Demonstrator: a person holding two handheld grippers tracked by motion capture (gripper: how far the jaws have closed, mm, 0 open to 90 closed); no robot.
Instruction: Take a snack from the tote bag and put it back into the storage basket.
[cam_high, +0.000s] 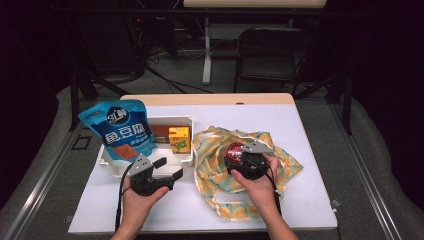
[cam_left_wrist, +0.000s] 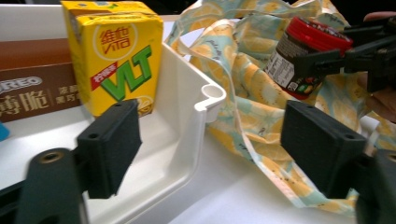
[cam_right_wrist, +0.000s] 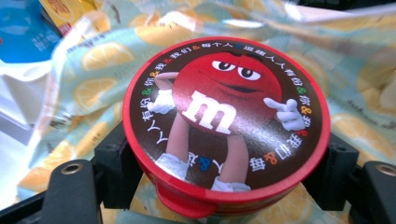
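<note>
A small jar with a red lid (cam_right_wrist: 226, 116), printed with a red candy character, sits between the jaws of my right gripper (cam_high: 239, 156), whose pads press its sides. The jar (cam_left_wrist: 299, 56) hangs tilted above a lemon-print cloth bag (cam_high: 220, 192) spread on the table. My left gripper (cam_high: 169, 168) is open near the front right corner of a white tray (cam_left_wrist: 187, 93), touching nothing. In the tray stand a yellow drink carton (cam_left_wrist: 116, 56) and a brown biscuit box (cam_left_wrist: 32, 93).
A blue snack pouch (cam_high: 122, 131) leans over the tray's left side. The white table top (cam_high: 310, 150) ends in a wooden strip at the back. A black chair (cam_high: 272, 50) and a table leg stand beyond it.
</note>
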